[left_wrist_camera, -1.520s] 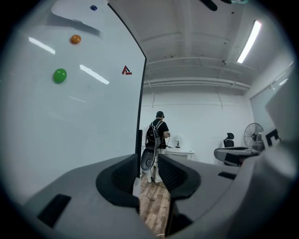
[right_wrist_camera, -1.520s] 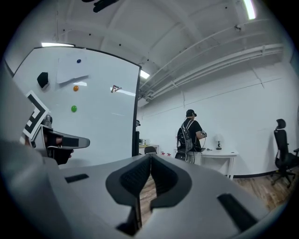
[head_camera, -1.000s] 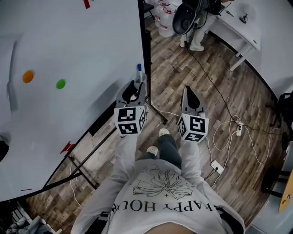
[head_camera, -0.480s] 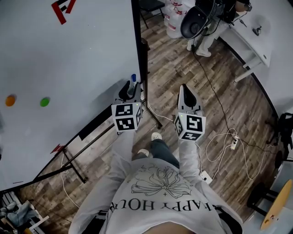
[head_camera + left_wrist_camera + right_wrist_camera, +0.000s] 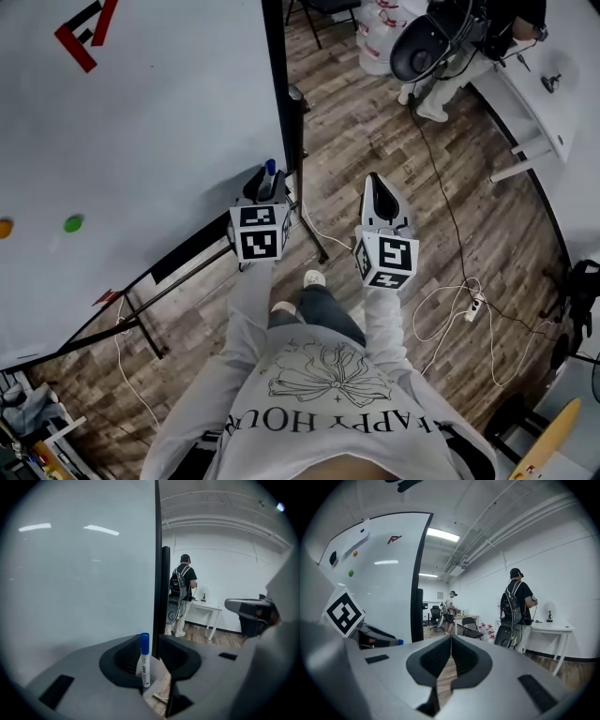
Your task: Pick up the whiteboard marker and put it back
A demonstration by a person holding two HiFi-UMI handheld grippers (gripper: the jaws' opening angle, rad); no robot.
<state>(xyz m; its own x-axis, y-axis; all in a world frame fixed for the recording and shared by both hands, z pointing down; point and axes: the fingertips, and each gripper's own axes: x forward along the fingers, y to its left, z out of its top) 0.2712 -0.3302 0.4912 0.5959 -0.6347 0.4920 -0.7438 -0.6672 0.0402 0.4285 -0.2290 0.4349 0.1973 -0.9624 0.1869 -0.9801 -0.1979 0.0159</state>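
Observation:
A whiteboard marker (image 5: pixel 146 662) with a white barrel and blue cap stands upright between the jaws of my left gripper (image 5: pixel 151 643), which is shut on it. In the head view the marker's blue cap (image 5: pixel 270 168) sticks out of the left gripper (image 5: pixel 267 184) beside the right edge of the whiteboard (image 5: pixel 141 131). That black-framed edge (image 5: pixel 156 564) runs straight up just past the marker. My right gripper (image 5: pixel 376 183) hangs over the wood floor to the right, shut and holding nothing; its jaws (image 5: pixel 450 643) meet in a thin line.
The whiteboard's black stand legs (image 5: pixel 309 230) reach across the floor under the grippers. Cables and a power strip (image 5: pixel 476 302) lie at the right. A person with a backpack (image 5: pixel 516 609) stands at a white table (image 5: pixel 551 632). A folding chair (image 5: pixel 471 626) stands further back.
The view has slid right along the whiteboard, so its coloured magnets have drifted to the far left. Both grippers stay side by side, and the left still holds the marker.

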